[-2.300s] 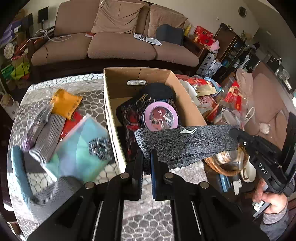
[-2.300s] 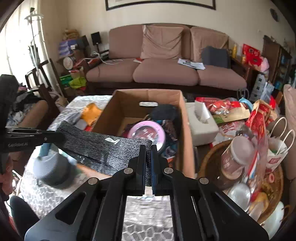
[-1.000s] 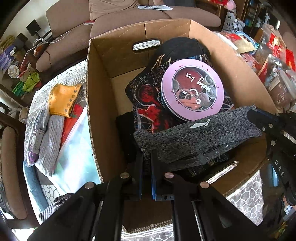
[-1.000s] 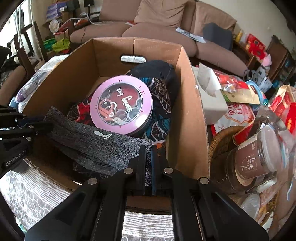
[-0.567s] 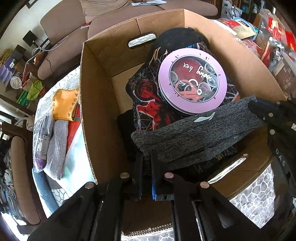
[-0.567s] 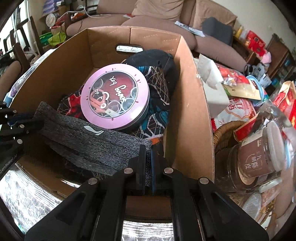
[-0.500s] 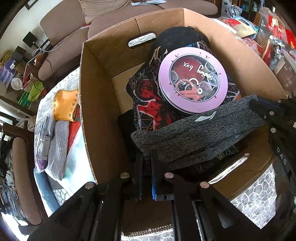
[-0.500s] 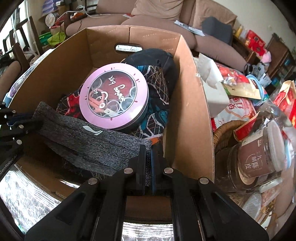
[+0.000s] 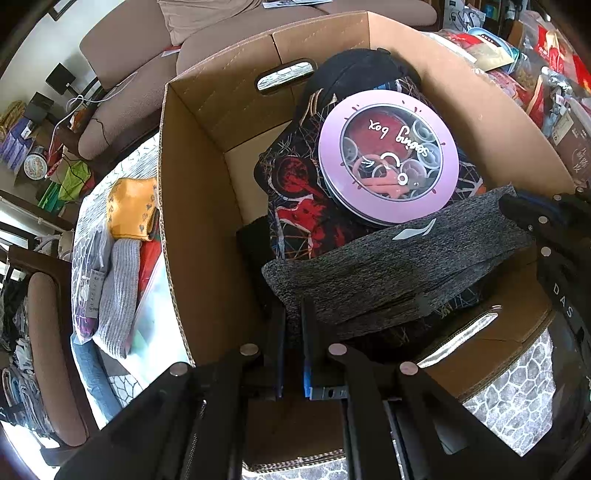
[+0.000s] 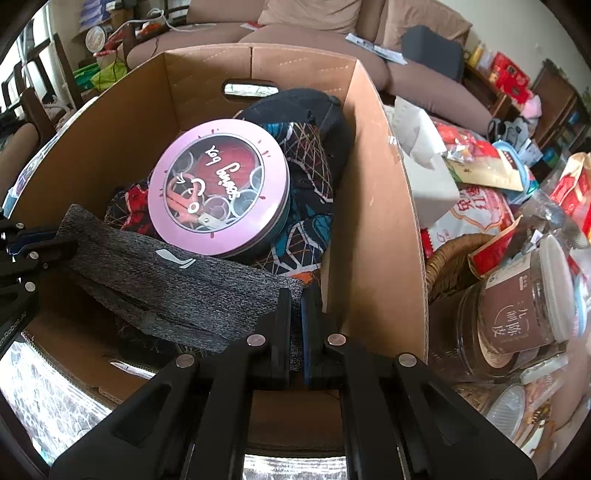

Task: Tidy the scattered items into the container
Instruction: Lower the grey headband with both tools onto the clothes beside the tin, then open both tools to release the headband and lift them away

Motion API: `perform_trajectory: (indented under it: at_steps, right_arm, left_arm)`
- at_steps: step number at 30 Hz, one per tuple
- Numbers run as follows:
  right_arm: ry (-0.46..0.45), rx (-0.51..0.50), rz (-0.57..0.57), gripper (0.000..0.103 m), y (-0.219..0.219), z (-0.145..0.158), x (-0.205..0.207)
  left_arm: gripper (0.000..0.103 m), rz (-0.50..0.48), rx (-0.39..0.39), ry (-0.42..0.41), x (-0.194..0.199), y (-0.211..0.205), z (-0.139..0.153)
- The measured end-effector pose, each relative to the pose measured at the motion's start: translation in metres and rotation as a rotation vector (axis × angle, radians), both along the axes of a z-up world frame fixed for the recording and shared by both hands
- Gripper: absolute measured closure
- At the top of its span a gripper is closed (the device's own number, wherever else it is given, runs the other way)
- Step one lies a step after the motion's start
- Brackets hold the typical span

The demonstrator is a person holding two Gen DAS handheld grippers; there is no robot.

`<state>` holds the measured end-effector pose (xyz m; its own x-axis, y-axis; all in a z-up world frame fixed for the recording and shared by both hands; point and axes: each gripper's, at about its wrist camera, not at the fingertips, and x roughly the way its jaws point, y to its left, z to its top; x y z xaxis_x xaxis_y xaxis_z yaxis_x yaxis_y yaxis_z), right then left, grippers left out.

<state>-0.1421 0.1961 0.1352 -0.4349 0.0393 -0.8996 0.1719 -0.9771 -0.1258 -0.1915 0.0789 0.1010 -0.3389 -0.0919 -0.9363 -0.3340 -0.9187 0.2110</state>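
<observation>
A folded grey garment (image 9: pixel 388 269) with a white logo hangs stretched inside the open cardboard box (image 9: pixel 192 177). My left gripper (image 9: pixel 293 317) is shut on its left end and my right gripper (image 10: pixel 295 302) is shut on its right end; the garment also shows in the right wrist view (image 10: pixel 177 280). It lies low in the box, against a round pink sewing tin (image 9: pixel 388 158) that rests on patterned dark cloth (image 9: pixel 299 206) and a black cap (image 9: pixel 354 70). The right gripper shows in the left wrist view (image 9: pixel 517 214).
Left of the box on the patterned tablecloth lie a yellow pouch (image 9: pixel 133 206), a grey knit item (image 9: pixel 118 288) and a clear bag (image 9: pixel 147 317). Right of the box are a tissue box (image 10: pixel 424 162), snack bags (image 10: pixel 476 206), a wicker basket (image 10: pixel 450 262) and a jar (image 10: pixel 524 310). A sofa (image 10: pixel 306 33) is behind.
Both grippers have carried the grey garment from above the box's front edge down into the box. In the last half second it sank only slightly.
</observation>
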Motion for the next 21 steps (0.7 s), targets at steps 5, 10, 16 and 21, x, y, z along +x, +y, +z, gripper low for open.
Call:
perform_trajectory:
  at_steps: [5,10,16,21]
  right_arm:
    - [-0.014,-0.007,-0.016,0.098,0.005,-0.003,-0.002]
    - [-0.021,0.005,-0.013,0.098,0.003,-0.004,-0.004]
    - [-0.028,0.049,0.003,0.098,0.0,-0.003,-0.005]
    - [-0.045,0.06,0.007,0.096,-0.001,-0.004,-0.008]
  left_arm:
    - [0.095,0.003,-0.006,0.001,0.0,0.0,0.0]
    - [0.095,0.013,0.002,-0.011,-0.001,-0.001,0.0]
    - [0.09,0.046,0.064,-0.026,-0.002,-0.012,0.012]
    - [0.088,0.058,0.071,-0.007,-0.003,-0.018,0.025]
